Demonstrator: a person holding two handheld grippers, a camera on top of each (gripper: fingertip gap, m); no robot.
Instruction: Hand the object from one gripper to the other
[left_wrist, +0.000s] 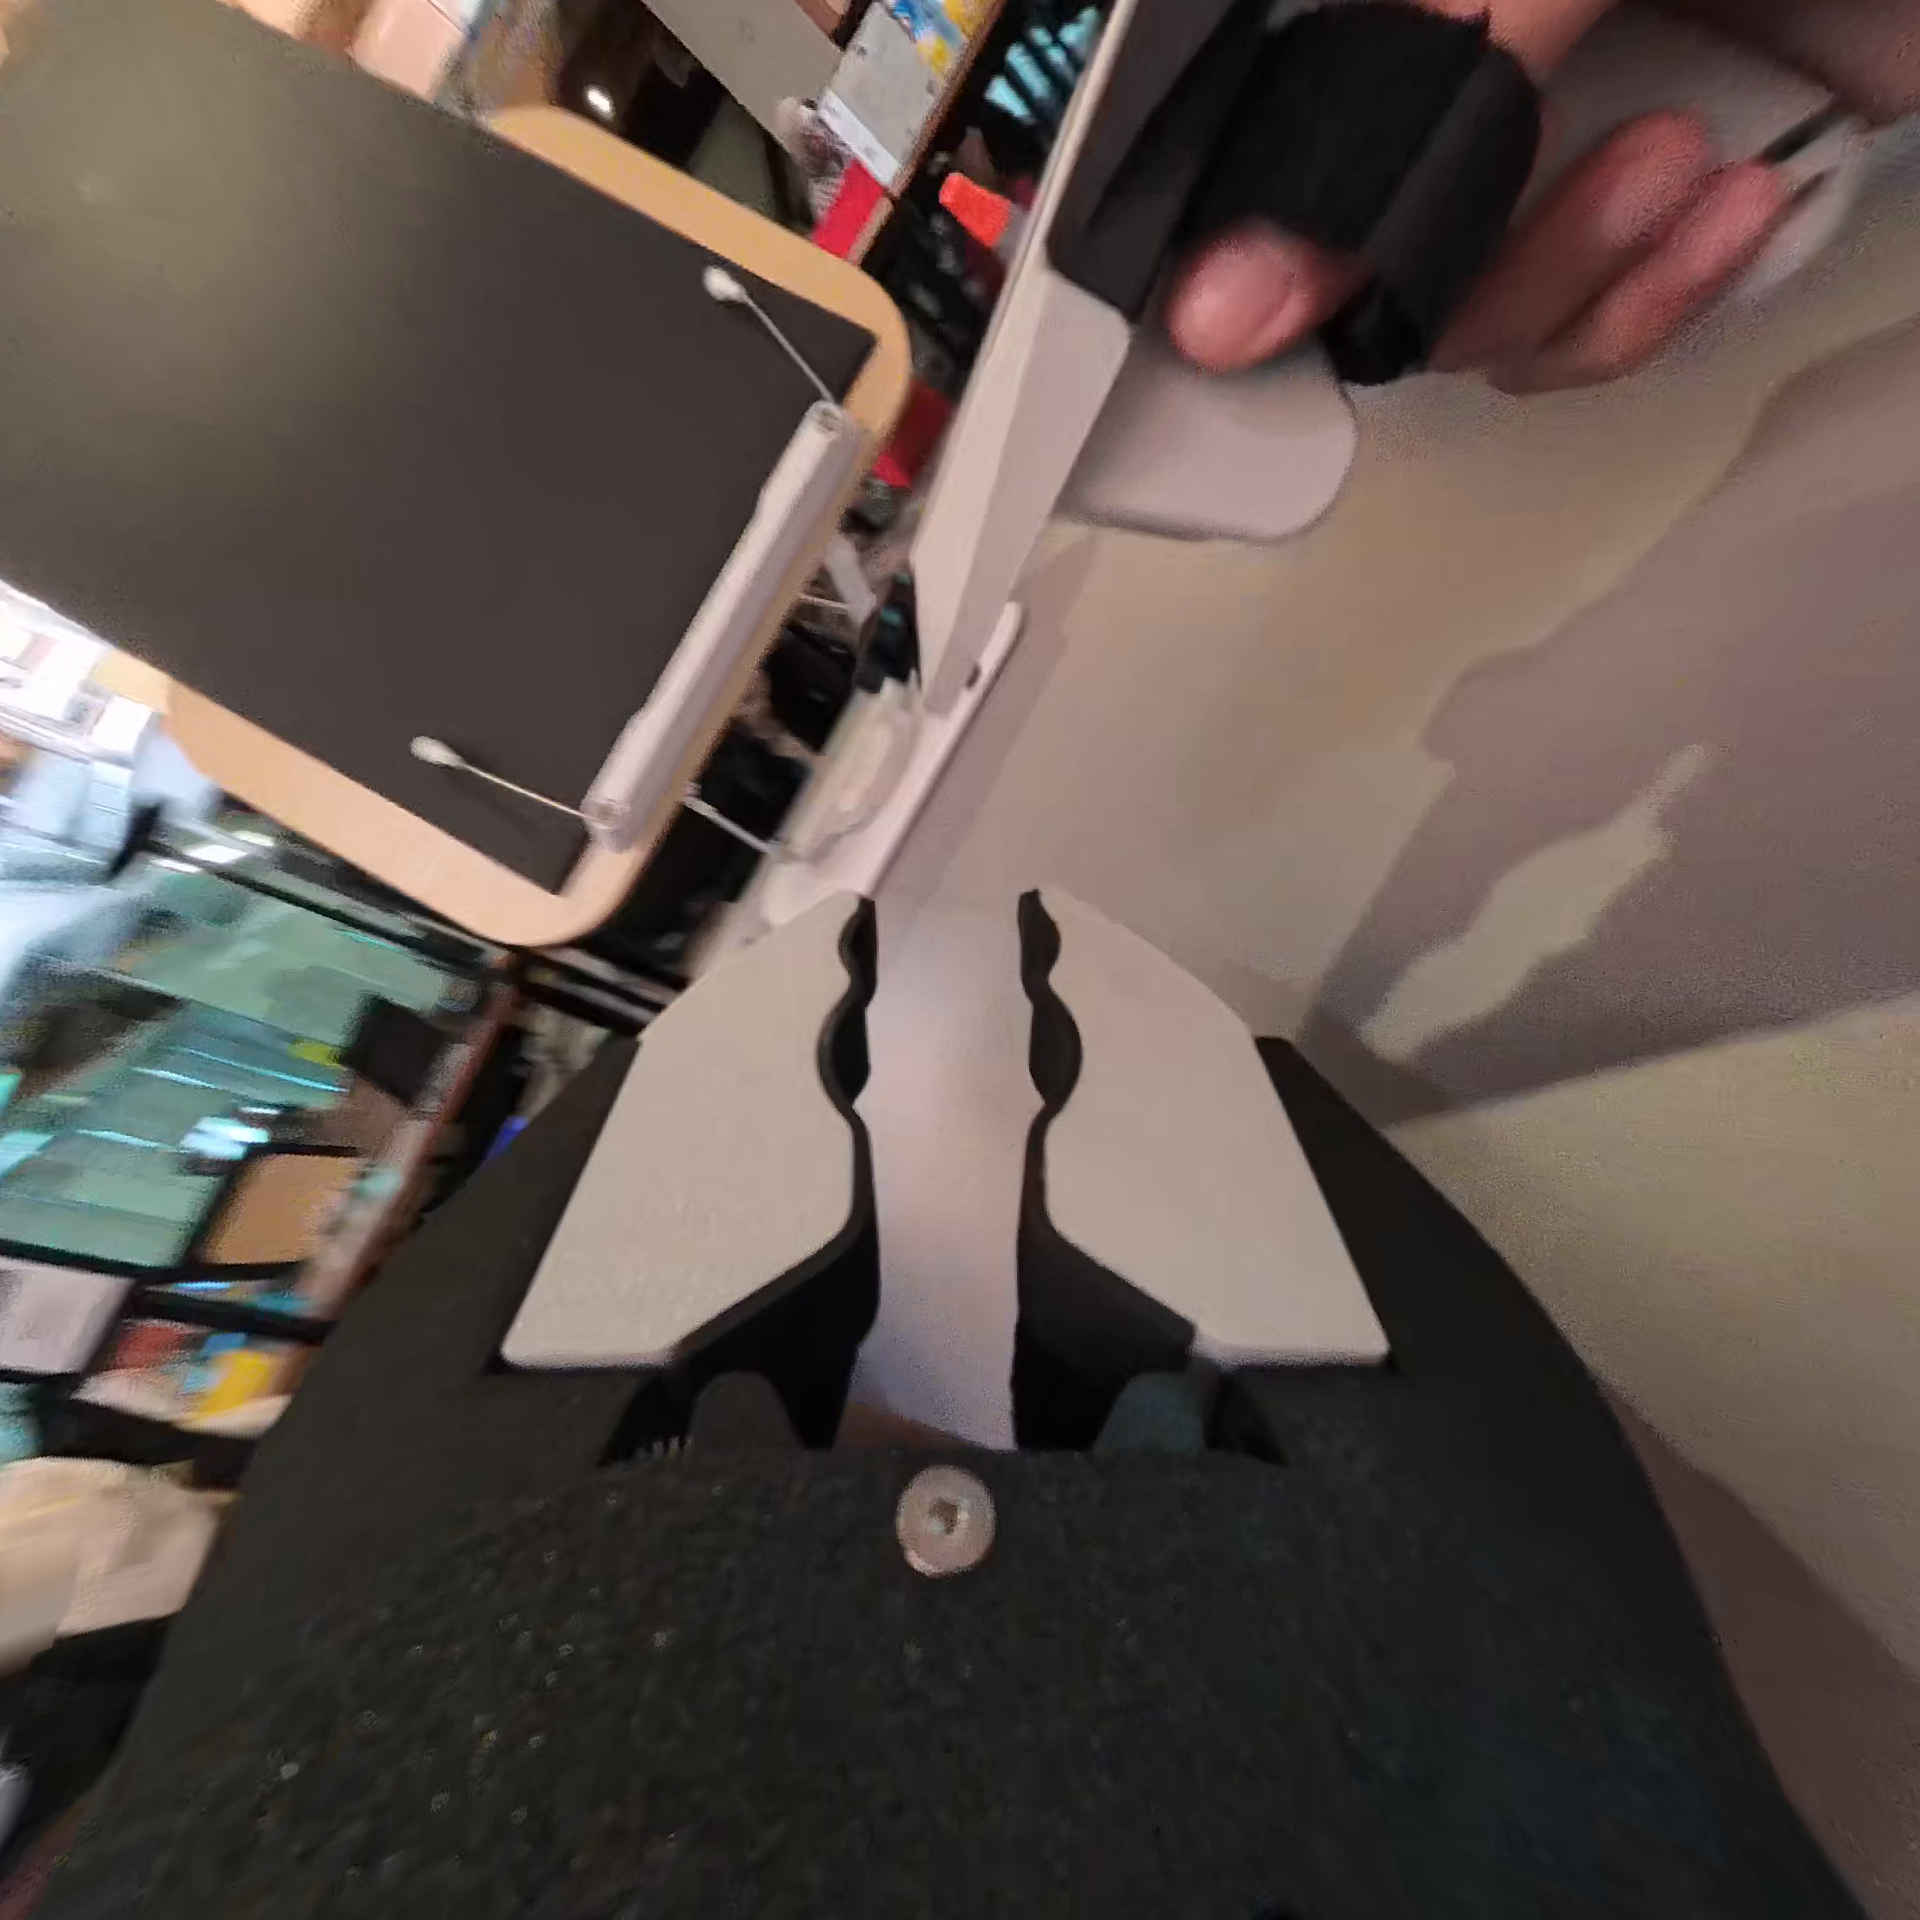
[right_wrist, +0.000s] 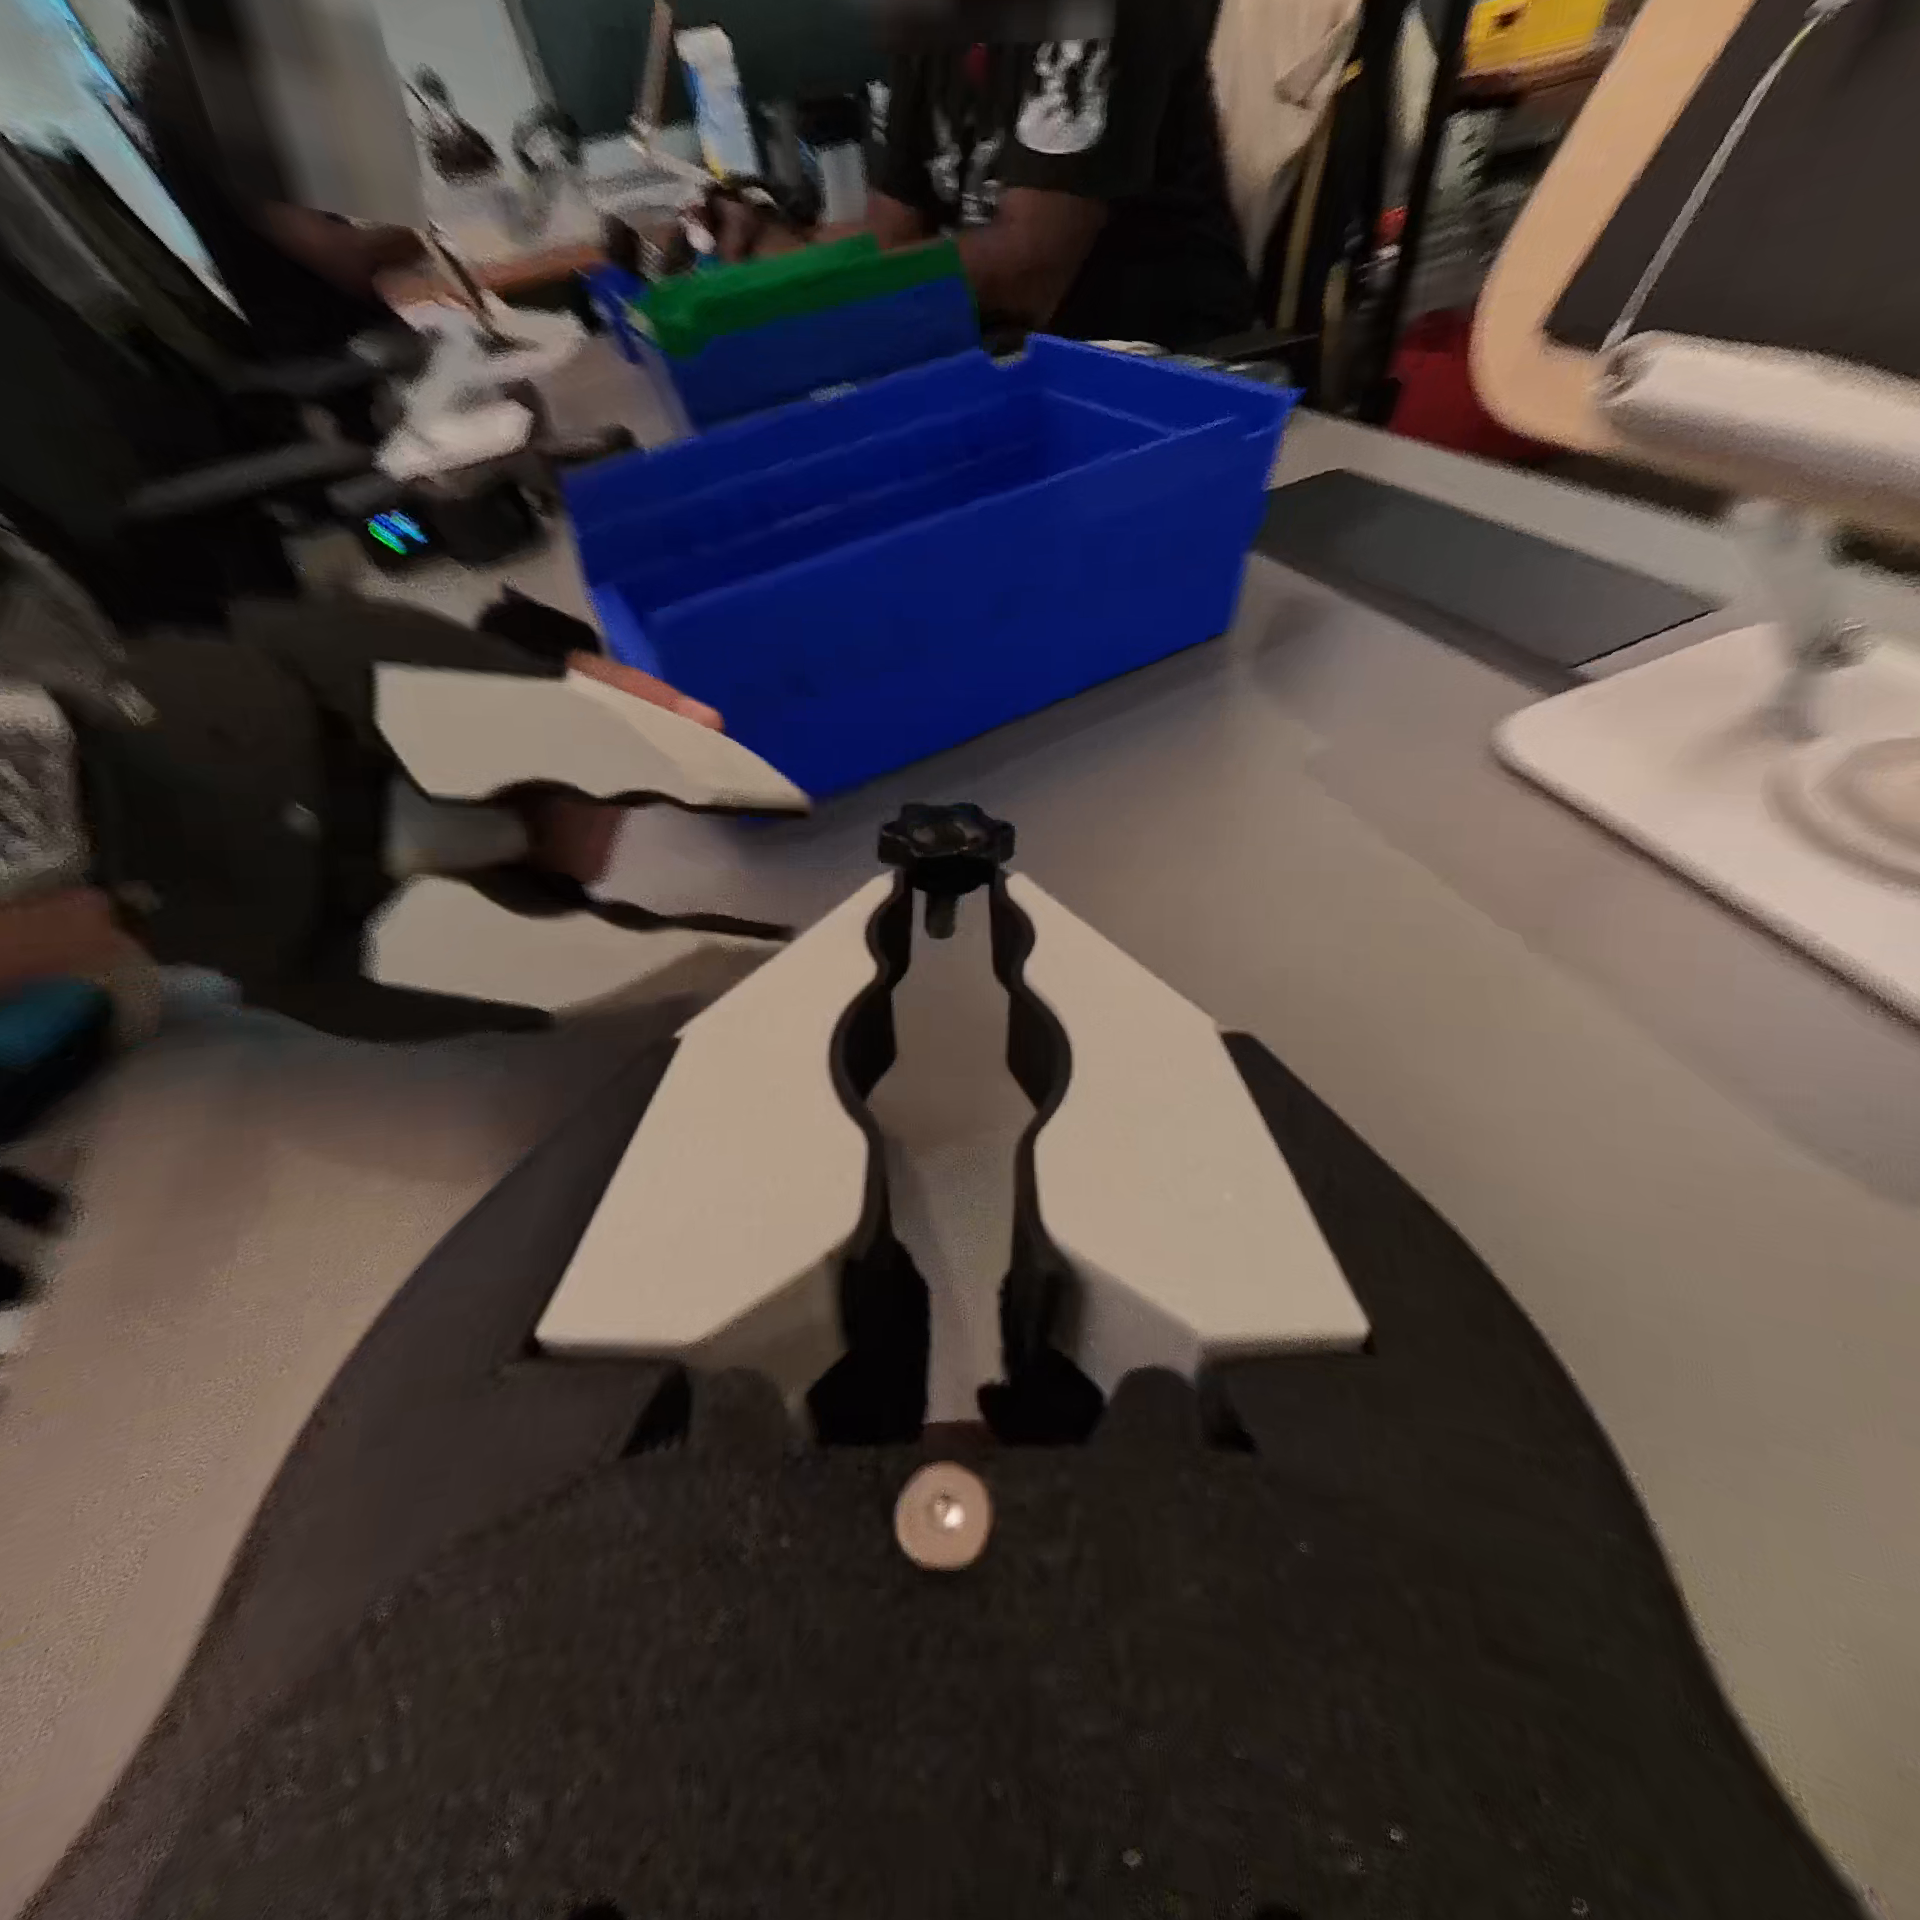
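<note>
right wrist view: the right gripper (right_wrist: 943, 894), with pale grey wavy-edged fingers (right_wrist: 1132, 1122) on a black body, is closed down to a narrow gap at its tips, pinching the short threaded stem of a small black star-shaped knob screw (right_wrist: 943, 844). the lobed head sits just past the fingertips, farther from the camera, and the stem points back toward the camera between the fingers, so the long axis runs roughly along the gripper's own line.

to the left, the left gripper (right_wrist: 764, 862) shows side on, blurred, its two grey fingers (right_wrist: 582, 738) spread well apart with nothing between them. its tips lie near the knob but do not touch it.

just behind it stands an open blue plastic bin (right_wrist: 935, 613) with long inner dividers; the compartments that show hold nothing. farther back is a second blue bin (right_wrist: 831, 338) with a green panel (right_wrist: 769, 286) at its rim; its contents are hidden.

both bins rest on a grey tabletop (right_wrist: 1351, 935). a white stand base (right_wrist: 1662, 758) sits at the right, and a person in a dark shirt (right_wrist: 1049, 135) is at the far side.

left wrist view: the left gripper (left_wrist: 948, 914) is tilted, its jaws parted and empty. a hand (left_wrist: 1558, 249) grips the right gripper's black handle (left_wrist: 1340, 177) at upper right. a dark wood-framed board (left_wrist: 364, 395) and cluttered shelves (left_wrist: 208, 1091) lie to the left, blurred.
</note>
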